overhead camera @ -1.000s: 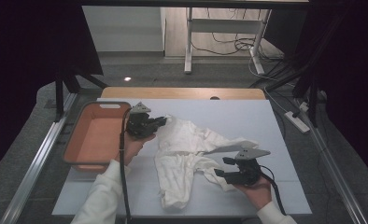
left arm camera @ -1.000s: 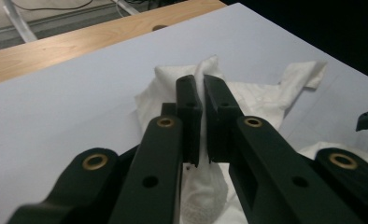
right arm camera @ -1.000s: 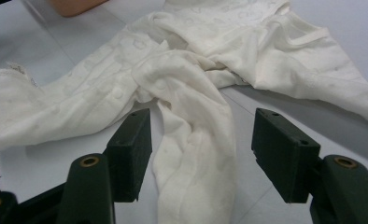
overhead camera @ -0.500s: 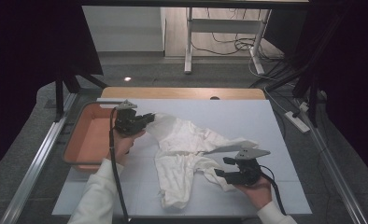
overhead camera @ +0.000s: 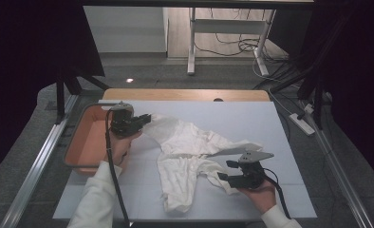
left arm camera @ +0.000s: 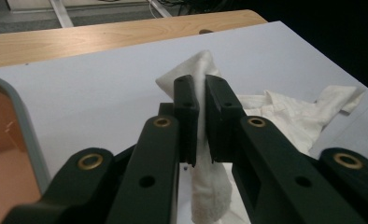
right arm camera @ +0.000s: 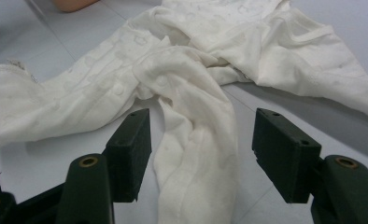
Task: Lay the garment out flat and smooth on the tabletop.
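Note:
A white baby garment lies crumpled on the white table cover. My left gripper is at the garment's upper left end, beside the tray, and is shut on a sleeve-like end of the cloth. In the left gripper view the jaws pinch that cloth, which hangs down between them. My right gripper rests near the table's front right with its jaws open. In the right gripper view a twisted strip of the garment lies between the open jaws, touching neither pad.
An orange tray with a grey rim sits at the table's left edge, just behind the left hand. A wooden strip runs along the far edge. Metal rails flank the table, and cables lie on the floor beyond.
The left hand has moved left toward the tray with the cloth end in its jaws, drawing that part of the garment out. The right hand has stayed put.

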`<state>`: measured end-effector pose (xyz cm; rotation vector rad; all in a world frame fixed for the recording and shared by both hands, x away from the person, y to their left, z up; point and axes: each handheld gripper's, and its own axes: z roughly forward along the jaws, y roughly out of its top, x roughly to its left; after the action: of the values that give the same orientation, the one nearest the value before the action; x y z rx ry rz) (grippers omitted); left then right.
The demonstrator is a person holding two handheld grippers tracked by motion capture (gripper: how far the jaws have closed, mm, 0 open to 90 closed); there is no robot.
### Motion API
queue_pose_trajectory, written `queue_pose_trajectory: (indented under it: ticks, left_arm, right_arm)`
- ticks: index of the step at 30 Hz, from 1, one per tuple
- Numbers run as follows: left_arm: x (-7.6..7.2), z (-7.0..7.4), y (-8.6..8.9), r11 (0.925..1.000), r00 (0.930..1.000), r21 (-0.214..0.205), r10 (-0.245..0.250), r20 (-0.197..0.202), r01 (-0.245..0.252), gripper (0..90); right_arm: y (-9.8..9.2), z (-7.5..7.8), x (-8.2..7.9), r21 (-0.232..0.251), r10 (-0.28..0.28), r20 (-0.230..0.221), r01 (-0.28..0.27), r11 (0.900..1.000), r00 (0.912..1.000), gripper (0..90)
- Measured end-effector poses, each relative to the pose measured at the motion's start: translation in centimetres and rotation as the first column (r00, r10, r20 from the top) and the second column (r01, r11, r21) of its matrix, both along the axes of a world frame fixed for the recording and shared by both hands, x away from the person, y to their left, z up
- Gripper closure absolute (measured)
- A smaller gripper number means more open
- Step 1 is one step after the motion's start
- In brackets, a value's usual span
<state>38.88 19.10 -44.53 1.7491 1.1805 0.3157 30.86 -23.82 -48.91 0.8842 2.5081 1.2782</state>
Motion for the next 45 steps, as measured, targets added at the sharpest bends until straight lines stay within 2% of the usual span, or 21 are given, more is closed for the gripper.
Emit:
queue_pose_trajectory:
  ticks: [6, 10, 13, 18, 26, 30, 35, 39, 42, 45]
  left_arm:
    - [0.1, -0.1, 0.7, 0.9995, 0.9995, -0.002, 0.032, -0.003, -0.032, 78.8]
    - [-0.1, -0.1, 1.2, 0.9984, 0.9984, -0.007, 0.056, 0.0, -0.056, 70.6]
    - [-0.3, 0.3, 1.3, 0.9978, 0.9977, -0.013, 0.066, 0.013, -0.066, 60.0]
    - [-0.5, 0.7, 1.1, 0.9976, 0.9972, -0.008, 0.068, 0.029, -0.068, 52.0]
    - [-0.6, 0.8, 0.3, 0.9998, 0.9993, -0.007, 0.02, 0.031, -0.02, 46.8]
    - [-0.7, 0.8, -0.8, 0.9995, 0.999, 0.014, -0.028, 0.036, 0.028, 45.6]
    - [-0.7, 0.5, -2.6, 0.9949, 0.9956, 0.051, -0.089, 0.03, 0.087, 44.4]
    - [-0.7, 0.1, -3.9, 0.9899, 0.9922, 0.075, -0.123, 0.02, 0.121, 43.4]
    - [-0.7, -0.1, -4.6, 0.9844, 0.9885, 0.094, -0.151, 0.015, 0.149, 42.3]
    - [-0.7, -0.2, -5.1, 0.9809, 0.9859, 0.104, -0.167, 0.014, 0.165, 41.1]
  right_arm:
    - [-0.1, 0.0, 0.0, 0.002, -0.002, 0.001, 0.002, 1.0, 1.0, 37.5]
    - [-0.1, 0.1, 0.0, 0.004, -0.005, 0.001, 0.005, 1.0, 1.0, 37.5]
    - [-0.1, 0.1, 0.0, 0.004, -0.005, 0.001, 0.005, 1.0, 1.0, 37.4]
    - [-0.1, 0.1, 0.0, 0.006, -0.005, 0.003, 0.005, 1.0, 1.0, 37.3]
    - [-0.3, 0.2, 0.1, 0.008, -0.014, 0.011, 0.014, 0.9999, 0.9998, 37.3]
    - [-0.5, 0.3, 0.3, 0.015, -0.025, 0.018, 0.025, 0.9996, 0.9995, 37.3]
    - [-1.0, 0.7, 0.9, -0.013, -0.059, 0.059, 0.06, 0.9981, 0.9965, 37.2]
    - [-1.9, 0.4, 1.6, -0.037, -0.097, 0.072, 0.1, 0.9943, 0.9927, 37.2]
    - [-2.6, 0.2, 2.2, -0.067, -0.133, 0.081, 0.138, 0.9881, 0.9878, 37.2]
    - [-3.5, 0.0, 2.9, -0.09, -0.181, 0.088, 0.189, 0.9779, 0.9796, 37.2]
